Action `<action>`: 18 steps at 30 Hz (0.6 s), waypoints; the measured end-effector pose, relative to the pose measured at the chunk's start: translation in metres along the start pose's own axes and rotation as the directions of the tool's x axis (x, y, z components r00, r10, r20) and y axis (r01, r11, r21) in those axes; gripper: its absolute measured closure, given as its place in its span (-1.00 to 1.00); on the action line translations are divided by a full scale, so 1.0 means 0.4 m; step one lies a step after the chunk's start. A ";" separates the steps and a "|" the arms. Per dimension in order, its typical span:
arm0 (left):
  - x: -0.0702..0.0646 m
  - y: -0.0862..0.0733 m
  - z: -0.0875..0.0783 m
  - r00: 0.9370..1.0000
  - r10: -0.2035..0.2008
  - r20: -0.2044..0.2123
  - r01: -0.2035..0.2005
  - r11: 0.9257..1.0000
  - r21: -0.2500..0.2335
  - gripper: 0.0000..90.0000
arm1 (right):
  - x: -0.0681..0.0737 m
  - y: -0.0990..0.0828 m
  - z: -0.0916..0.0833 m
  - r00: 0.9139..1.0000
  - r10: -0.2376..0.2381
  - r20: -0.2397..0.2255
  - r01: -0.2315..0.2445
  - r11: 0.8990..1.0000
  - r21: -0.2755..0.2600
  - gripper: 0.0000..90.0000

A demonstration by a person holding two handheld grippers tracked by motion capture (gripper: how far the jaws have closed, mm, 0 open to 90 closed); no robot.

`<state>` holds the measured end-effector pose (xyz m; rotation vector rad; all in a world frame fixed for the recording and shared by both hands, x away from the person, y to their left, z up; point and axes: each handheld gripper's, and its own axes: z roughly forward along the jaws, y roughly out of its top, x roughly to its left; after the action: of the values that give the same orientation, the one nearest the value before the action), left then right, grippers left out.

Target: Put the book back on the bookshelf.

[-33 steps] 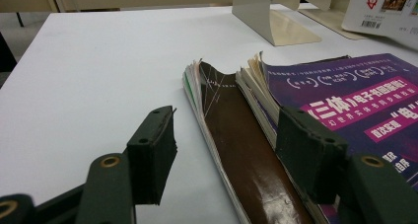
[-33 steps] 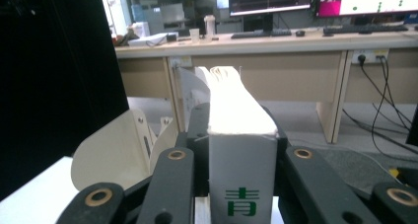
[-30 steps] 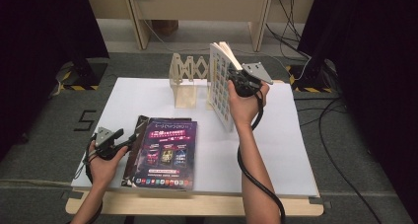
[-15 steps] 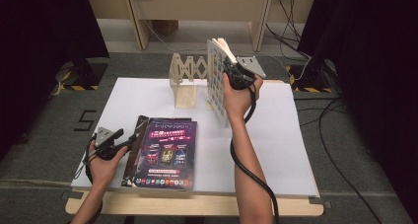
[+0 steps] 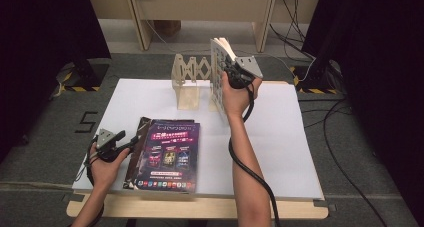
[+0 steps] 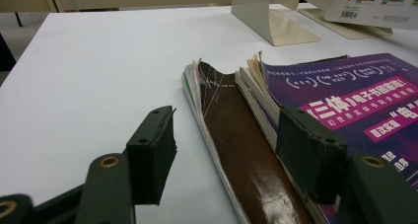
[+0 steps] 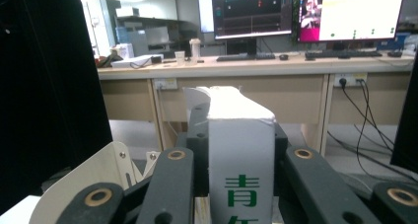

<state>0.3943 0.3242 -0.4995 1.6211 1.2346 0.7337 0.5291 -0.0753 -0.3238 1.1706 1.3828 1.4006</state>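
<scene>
While the right gripper (image 5: 231, 66) has its fingers clamped on a white book (image 5: 219, 72) standing upright beside the rack (image 5: 186, 79), the left gripper (image 5: 125, 141) rests with fingers spread apart. Its fingers straddle the brown book (image 6: 241, 155) lying on the surface (image 5: 290, 132).

The right gripper (image 5: 231, 62) clamps an upright book (image 5: 219, 69) above the table's (image 5: 280, 132) far side, the rack (image 5: 187, 82) just left of it. Well nearer and to its left two books (image 5: 167, 154) lie stacked flat. The left gripper (image 5: 131, 143), jaws apart, sits at their left edge
</scene>
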 end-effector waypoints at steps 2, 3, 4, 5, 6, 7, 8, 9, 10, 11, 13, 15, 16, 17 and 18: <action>-0.002 0.000 0.000 1.000 0.003 -0.002 -0.003 1.000 0.001 -0.13 | 0.001 -0.003 -0.003 1.000 0.001 -0.001 -0.001 1.000 0.006 0.65; -0.002 0.000 0.000 1.000 0.004 -0.002 -0.004 1.000 0.001 -0.13 | 0.000 -0.005 -0.004 1.000 -0.005 -0.001 0.005 1.000 -0.004 0.65; -0.002 0.000 0.000 1.000 0.004 -0.003 -0.004 1.000 0.000 -0.13 | -0.001 -0.008 -0.007 1.000 -0.012 -0.003 0.012 1.000 -0.003 0.65; -0.002 0.000 0.000 1.000 0.004 -0.003 -0.004 1.000 0.001 -0.13 | -0.001 -0.012 -0.012 1.000 -0.020 -0.003 0.019 1.000 -0.003 0.65; -0.002 0.000 0.000 1.000 0.006 -0.004 -0.006 1.000 0.001 -0.13 | -0.001 -0.018 -0.016 1.000 -0.029 -0.004 0.029 1.000 -0.008 0.65; -0.002 0.000 0.000 1.000 0.006 -0.004 -0.006 1.000 -0.001 -0.13 | 0.001 -0.023 -0.022 0.999 -0.032 -0.005 0.032 0.999 -0.006 0.65; -0.003 0.000 0.000 1.000 0.006 -0.003 -0.006 1.000 0.000 -0.13 | 0.001 -0.028 -0.027 0.999 -0.044 -0.006 0.044 0.999 -0.008 0.65; -0.003 0.000 0.000 1.000 0.007 -0.004 -0.007 1.000 -0.001 -0.13 | 0.001 -0.033 -0.032 0.998 -0.059 -0.004 0.059 0.998 -0.008 0.64; -0.003 0.000 0.000 1.000 0.009 -0.005 -0.009 1.000 0.000 -0.13 | -0.001 -0.041 -0.043 0.998 -0.069 -0.010 0.069 0.998 -0.007 0.64; -0.004 0.000 0.000 1.000 0.010 -0.005 -0.010 1.000 0.000 -0.13 | -0.001 -0.041 -0.043 0.998 -0.069 -0.010 0.069 0.998 -0.007 0.64; -0.003 0.000 0.000 1.000 0.011 -0.005 -0.011 1.000 0.000 -0.13 | -0.005 -0.046 -0.054 0.998 -0.069 -0.013 0.069 0.998 0.000 0.63; -0.004 0.000 0.000 1.000 0.009 -0.005 -0.009 1.000 0.001 -0.13 | -0.011 -0.049 -0.061 0.997 -0.081 -0.013 0.081 0.997 0.006 0.63; -0.004 0.000 0.000 1.000 0.010 -0.005 -0.010 1.000 0.002 -0.13 | -0.012 -0.049 -0.065 0.996 -0.084 -0.011 0.084 0.996 0.007 0.63; -0.004 0.000 0.000 1.000 0.010 -0.005 -0.010 1.000 0.001 -0.13 | -0.014 -0.049 -0.068 0.996 -0.084 -0.013 0.084 0.996 0.011 0.62; -0.003 0.000 0.000 1.000 0.011 -0.005 -0.011 1.000 0.001 -0.13 | -0.017 -0.049 -0.070 0.996 -0.088 -0.015 0.089 0.996 0.012 0.62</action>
<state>0.3938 0.3230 -0.4993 1.6289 1.2310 0.7447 0.5024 -0.0873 -0.3426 1.0962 1.4379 1.3418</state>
